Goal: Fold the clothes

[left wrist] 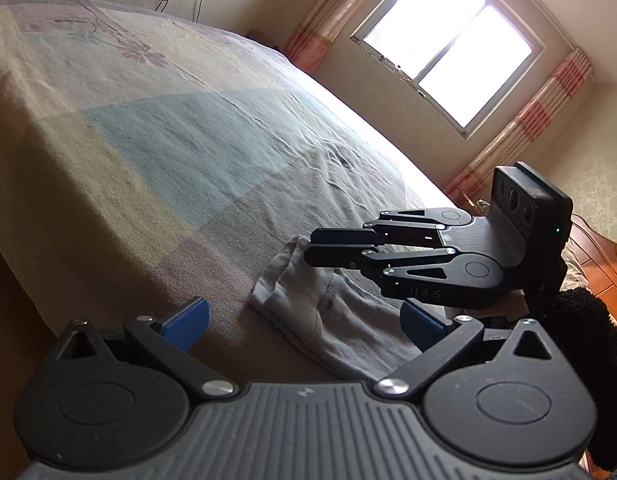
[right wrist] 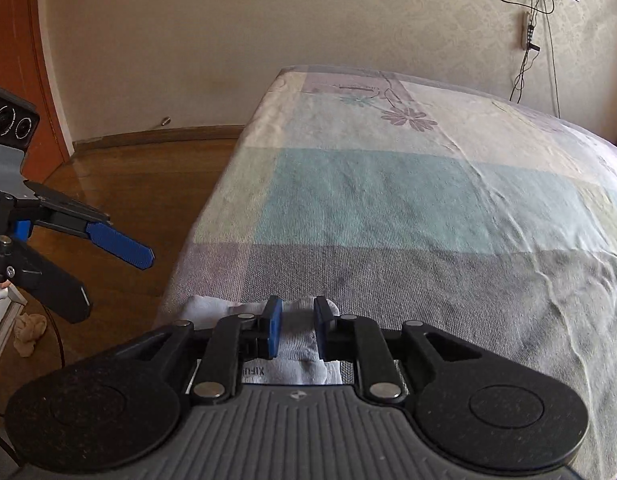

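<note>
Our right gripper [right wrist: 295, 328] hovers low over a pale grey folded garment [right wrist: 300, 364] at the near edge of the bed [right wrist: 388, 200].

Its blue pads stand narrowly apart with the cloth lying under the gap, not pinched. Our left gripper [left wrist: 304, 320] is spread wide, holding nothing, just beside the garment [left wrist: 328, 312]. Beyond the patchwork bedcover [left wrist: 168, 140] we see a bright window [left wrist: 448, 48] and striped curtains [left wrist: 520, 136].
</note>
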